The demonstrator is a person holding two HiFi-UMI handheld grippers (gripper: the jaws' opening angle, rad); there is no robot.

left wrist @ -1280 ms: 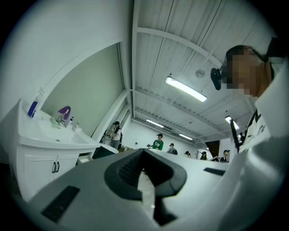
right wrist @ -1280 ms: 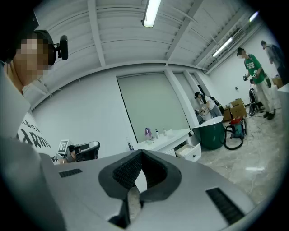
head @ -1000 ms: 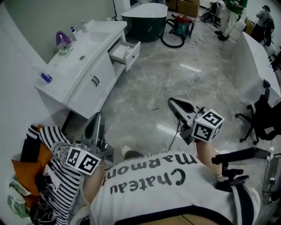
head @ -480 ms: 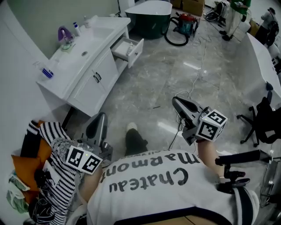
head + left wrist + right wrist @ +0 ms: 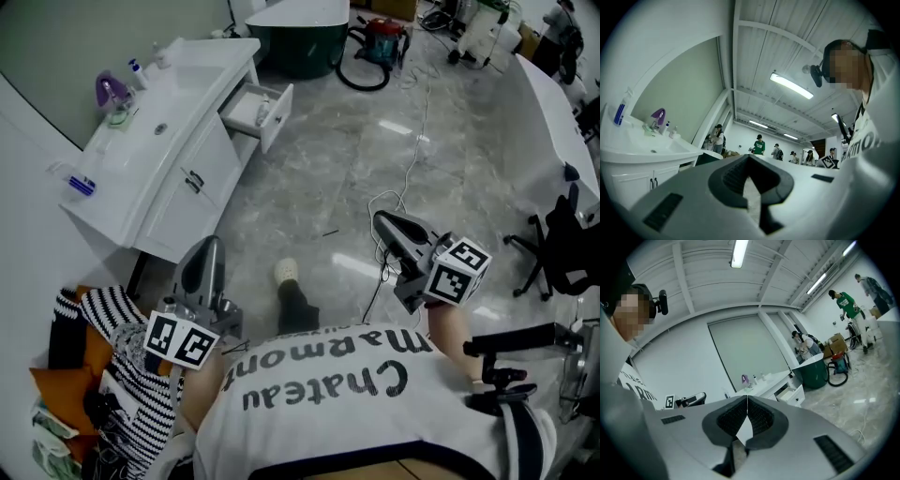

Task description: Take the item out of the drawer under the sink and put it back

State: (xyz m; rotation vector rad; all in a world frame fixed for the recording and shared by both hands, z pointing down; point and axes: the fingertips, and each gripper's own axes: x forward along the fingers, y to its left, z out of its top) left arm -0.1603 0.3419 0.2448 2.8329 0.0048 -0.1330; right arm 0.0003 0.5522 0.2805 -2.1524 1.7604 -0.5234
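Recorded: a white vanity cabinet with inset sink (image 5: pixel 178 192), placed at upper left along the wall. Its white top drawer (image 5: pixel 274 105) at the far end is pulled out, and a small pale bottle-like item (image 5: pixel 263 106) is seen inside. A purple-topped object (image 5: pixel 111 91) and a small blue item (image 5: pixel 81 185) are set on the countertop. A dark green bathtub (image 5: pixel 302 42) and a red vacuum cleaner (image 5: pixel 382 39) are placed beyond, on the grey marbled floor (image 5: pixel 319 187). The left gripper (image 5: pixel 213 246) and right gripper (image 5: pixel 382 219) are held well apart from the cabinet. A black-and-white striped cloth (image 5: pixel 117 314) is heaped at lower left.
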